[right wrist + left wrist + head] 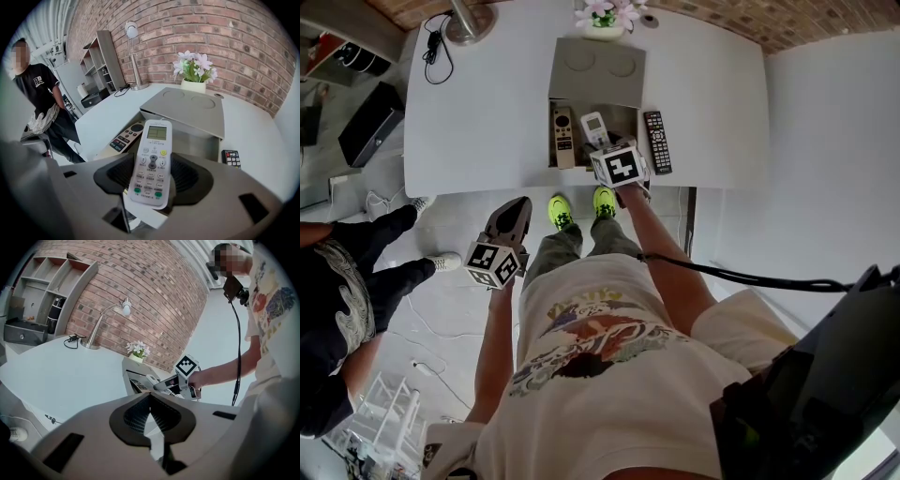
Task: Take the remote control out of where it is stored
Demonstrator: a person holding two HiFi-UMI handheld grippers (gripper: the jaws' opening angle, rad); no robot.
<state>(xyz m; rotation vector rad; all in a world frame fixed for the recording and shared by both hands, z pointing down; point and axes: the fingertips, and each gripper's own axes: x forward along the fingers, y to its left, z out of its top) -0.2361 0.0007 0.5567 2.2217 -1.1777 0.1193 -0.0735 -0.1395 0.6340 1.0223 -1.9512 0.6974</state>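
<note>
My right gripper (151, 178) held the white remote (152, 159) between its jaws, over the open box (596, 73) on the table (478, 122). A beige remote (563, 136) lay in the box and a black remote (656, 142) just beside it. My left gripper (150, 397) hung off the table, its jaws together and empty.

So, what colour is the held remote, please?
White remote, best in the right gripper view.
</note>
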